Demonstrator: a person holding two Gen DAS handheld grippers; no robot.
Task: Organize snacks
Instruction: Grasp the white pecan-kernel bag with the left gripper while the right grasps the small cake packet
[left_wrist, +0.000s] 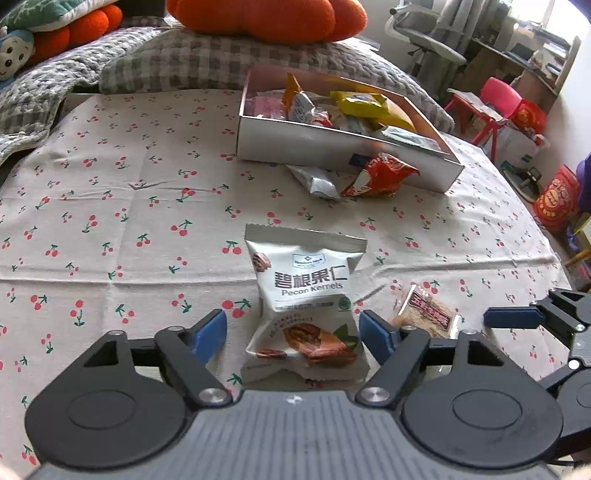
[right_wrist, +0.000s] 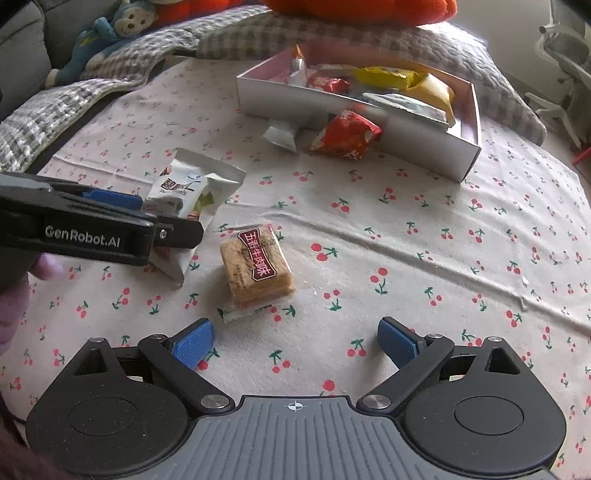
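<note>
A white pecan-kernels packet (left_wrist: 306, 306) lies on the cherry-print cloth between the blue pads of my left gripper (left_wrist: 293, 338). The right pad is at the packet's edge, and a gap shows at the left pad, so the gripper is open. In the right wrist view that packet (right_wrist: 188, 188) sits among the left gripper's fingers (right_wrist: 110, 197). A clear-wrapped brown snack block (right_wrist: 258, 269) lies just ahead of my open right gripper (right_wrist: 295, 347), outside its fingers. The same block (left_wrist: 424, 314) shows in the left wrist view beside a right gripper finger (left_wrist: 513, 317).
A white box (left_wrist: 332, 147) holding several snack packets stands at the far side of the cloth. A red packet (left_wrist: 380, 177) and a silver packet (left_wrist: 317, 182) lie against its front wall. Quilted blankets and plush toys (left_wrist: 258, 18) lie behind. A person's hand (right_wrist: 14, 295) holds the left gripper.
</note>
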